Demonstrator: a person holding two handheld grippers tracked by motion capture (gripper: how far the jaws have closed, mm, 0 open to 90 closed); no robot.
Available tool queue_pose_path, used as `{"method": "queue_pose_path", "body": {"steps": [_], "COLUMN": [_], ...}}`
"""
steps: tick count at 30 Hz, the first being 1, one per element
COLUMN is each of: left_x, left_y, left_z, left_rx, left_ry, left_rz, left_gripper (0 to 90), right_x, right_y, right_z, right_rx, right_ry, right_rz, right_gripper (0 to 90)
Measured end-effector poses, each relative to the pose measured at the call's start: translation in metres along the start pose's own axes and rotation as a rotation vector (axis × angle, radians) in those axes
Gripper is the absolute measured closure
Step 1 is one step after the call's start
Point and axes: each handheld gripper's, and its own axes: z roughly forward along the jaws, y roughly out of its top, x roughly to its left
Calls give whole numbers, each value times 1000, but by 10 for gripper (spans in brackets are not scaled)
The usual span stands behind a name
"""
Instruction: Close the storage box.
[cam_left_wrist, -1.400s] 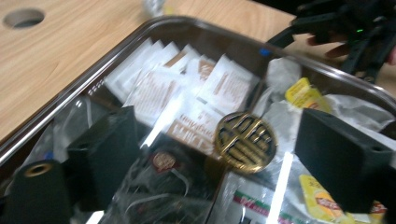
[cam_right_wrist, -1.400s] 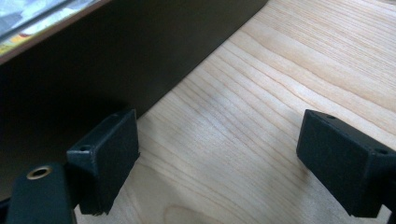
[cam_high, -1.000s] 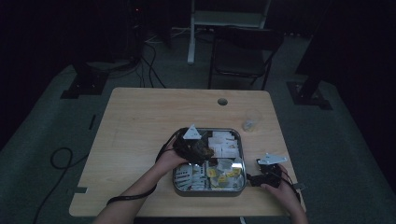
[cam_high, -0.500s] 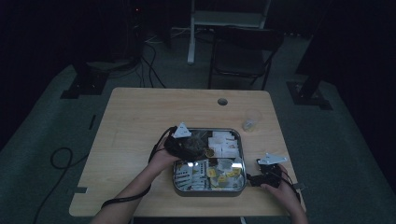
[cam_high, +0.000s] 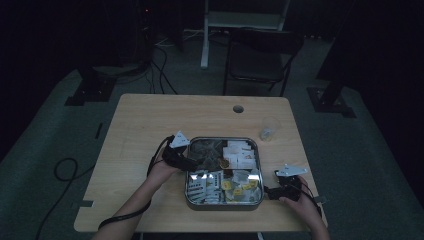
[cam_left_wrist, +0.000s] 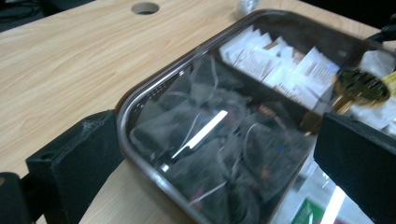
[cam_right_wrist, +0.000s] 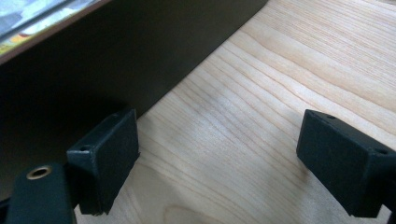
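The metal tray (cam_high: 223, 203) sits at the bench's (cam_high: 150, 120) 6 o'clock side. The left gripper (cam_high: 192, 162), fingers spread wide, hovers at its dark tea bags (cam_left_wrist: 205, 140). The right gripper (cam_high: 271, 192) rests open beside the tray's wall.

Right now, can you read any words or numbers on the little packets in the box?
No text can be read.
White packets in the tin box: brown print, too blurred.
Yellow packets: too small.
Green-marked packet: cut off, unreadable.
Dark mesh bags: no print seen.
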Motion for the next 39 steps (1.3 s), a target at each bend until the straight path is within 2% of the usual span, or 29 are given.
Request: {"method": "queue_pose_path", "body": {"steps": [3,19,33,39], "left_x": [7,37,49,54], "left_y": [-6,-42,-72,-83], "left_z": [-4,-22,-30,-39], "left_rx": [5,0,34,33], "left_ry": [6,93,132,162], "left_rz": [-13,-100,-153,-174], "left_gripper": [13,13,13,13], "right_x": [0,0,0,0], "right_y": [0,0,0,0], "right_z": [0,0,0,0], "right_rx": [0,0,0,0], "right_ry": [0,0,0,0], "right_rz": [0,0,0,0], "right_gripper": [124,124,124,124]}}
